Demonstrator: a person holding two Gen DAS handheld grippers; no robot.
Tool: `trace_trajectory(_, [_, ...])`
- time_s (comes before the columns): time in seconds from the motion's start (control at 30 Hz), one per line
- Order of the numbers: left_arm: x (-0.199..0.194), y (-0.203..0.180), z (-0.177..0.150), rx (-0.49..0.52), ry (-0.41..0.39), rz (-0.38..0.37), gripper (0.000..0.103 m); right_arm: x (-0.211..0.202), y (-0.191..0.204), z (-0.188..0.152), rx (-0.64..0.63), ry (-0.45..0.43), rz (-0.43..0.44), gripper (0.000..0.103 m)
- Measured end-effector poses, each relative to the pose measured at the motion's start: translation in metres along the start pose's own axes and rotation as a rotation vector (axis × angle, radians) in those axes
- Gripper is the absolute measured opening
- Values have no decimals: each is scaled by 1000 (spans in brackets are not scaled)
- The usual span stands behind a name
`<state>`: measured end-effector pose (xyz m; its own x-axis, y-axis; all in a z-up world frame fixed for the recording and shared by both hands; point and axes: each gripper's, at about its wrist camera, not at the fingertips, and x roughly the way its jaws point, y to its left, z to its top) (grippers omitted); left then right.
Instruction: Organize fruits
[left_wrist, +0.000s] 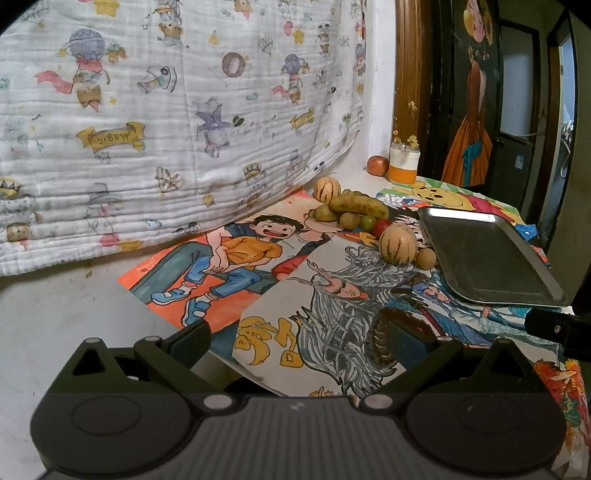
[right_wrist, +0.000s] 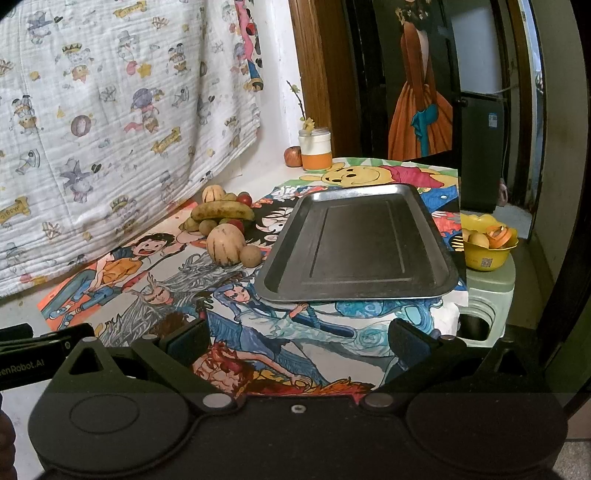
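A pile of fruit lies on the drawing-covered table: a striped melon (left_wrist: 398, 244) (right_wrist: 225, 244), a brown round fruit (left_wrist: 425, 258) (right_wrist: 251, 256), a spotted banana (left_wrist: 358, 206) (right_wrist: 222, 211), a second striped melon (left_wrist: 327, 189) (right_wrist: 213, 192), and small red and green fruits (left_wrist: 380, 226). An empty metal tray (left_wrist: 487, 254) (right_wrist: 354, 243) lies to the right of the pile. My left gripper (left_wrist: 301, 341) is open and empty, well short of the fruit. My right gripper (right_wrist: 299, 341) is open and empty, in front of the tray.
A patterned blanket (left_wrist: 166, 122) hangs along the wall at left. An apple (left_wrist: 377, 165) (right_wrist: 293, 156) and a white-and-orange jar (left_wrist: 404, 164) (right_wrist: 316, 149) stand at the far corner. A yellow bowl of fruit (right_wrist: 485, 245) sits on a stool beyond the table's right edge.
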<state>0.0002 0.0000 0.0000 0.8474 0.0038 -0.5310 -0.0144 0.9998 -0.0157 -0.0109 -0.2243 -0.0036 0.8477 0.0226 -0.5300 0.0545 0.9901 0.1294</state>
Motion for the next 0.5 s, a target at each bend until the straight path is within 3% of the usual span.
trace_trajectory(0.5, [1,6,-11,0,3,0,103,2,1,1,-1,8,1,103])
